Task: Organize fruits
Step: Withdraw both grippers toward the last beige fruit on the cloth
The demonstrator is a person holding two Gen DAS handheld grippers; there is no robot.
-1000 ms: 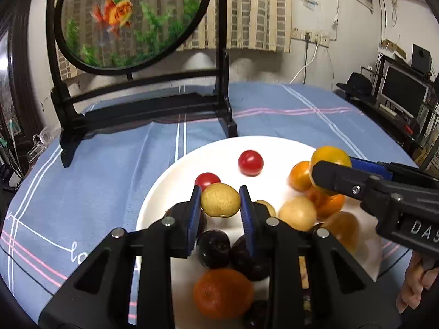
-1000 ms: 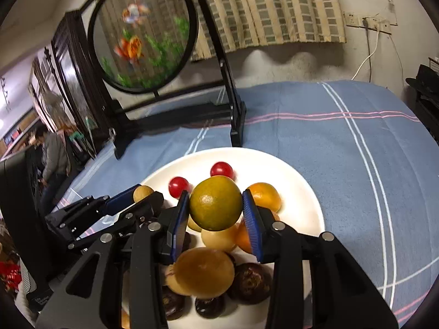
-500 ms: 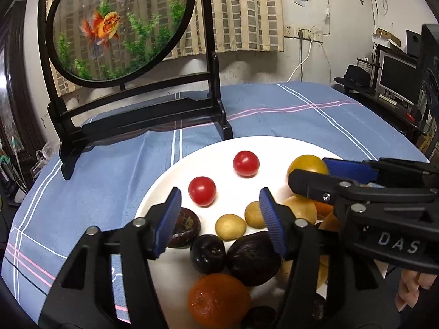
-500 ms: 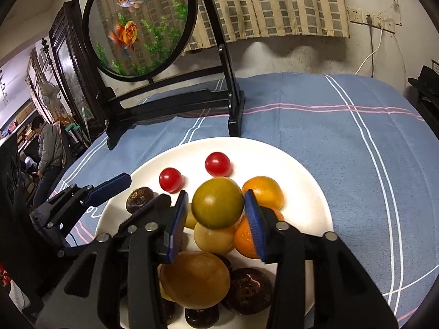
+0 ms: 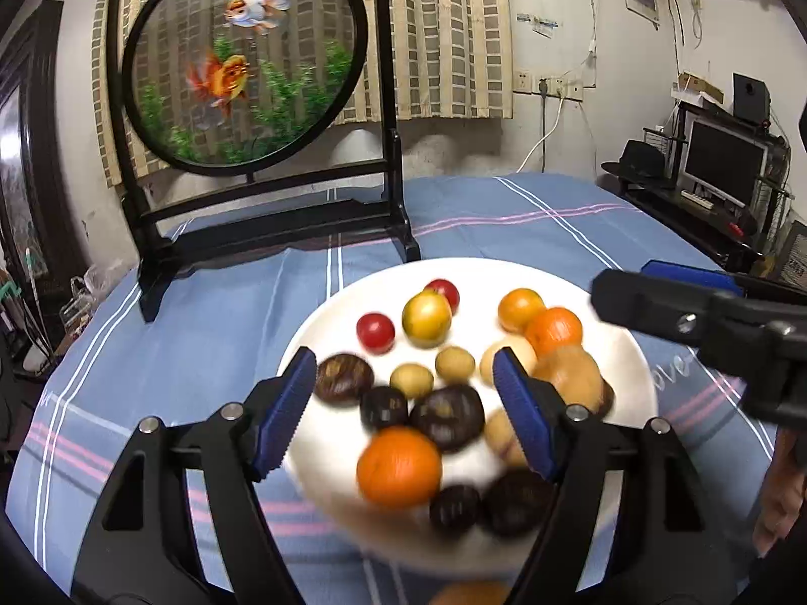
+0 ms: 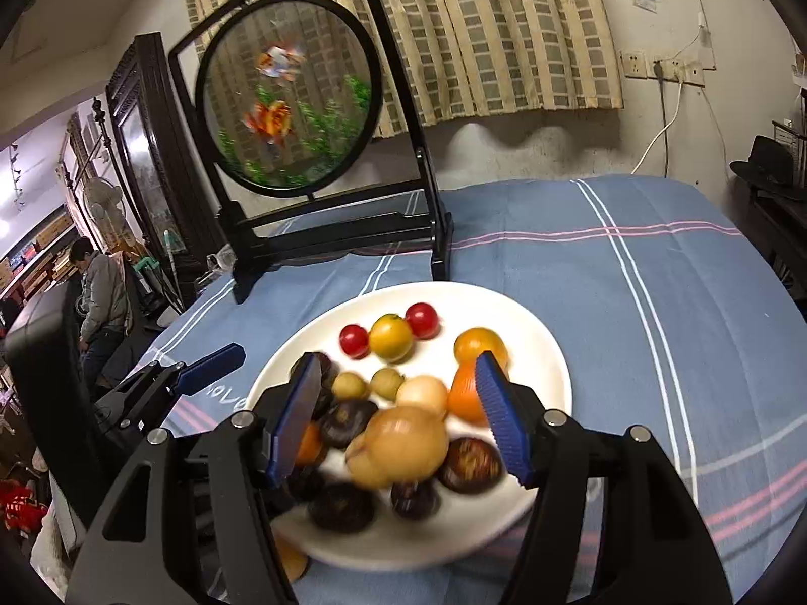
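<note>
Left wrist view is showing a round table under a blue striped cloth (image 5: 504,232), its far edge running along the wall and its right half lying bare. A black framed goldfish screen (image 5: 242,75) is standing near the far left edge, taking up that side. A white plate (image 5: 640,378) is sitting toward the near edge, with open cloth all round its rim. Fruits are lying loose on it: an orange (image 5: 398,466) nearest, dark chestnut-like ones (image 5: 446,416) beside it, a yellow-green citrus (image 5: 426,317) and two cherry tomatoes (image 5: 376,333) toward the far rim. The left gripper (image 5: 403,398) is hanging over the plate, jaws spreading, gripping nothing. The right gripper (image 6: 398,413) is likewise widening above a pale round fruit (image 6: 403,446), not pressing it.
</note>
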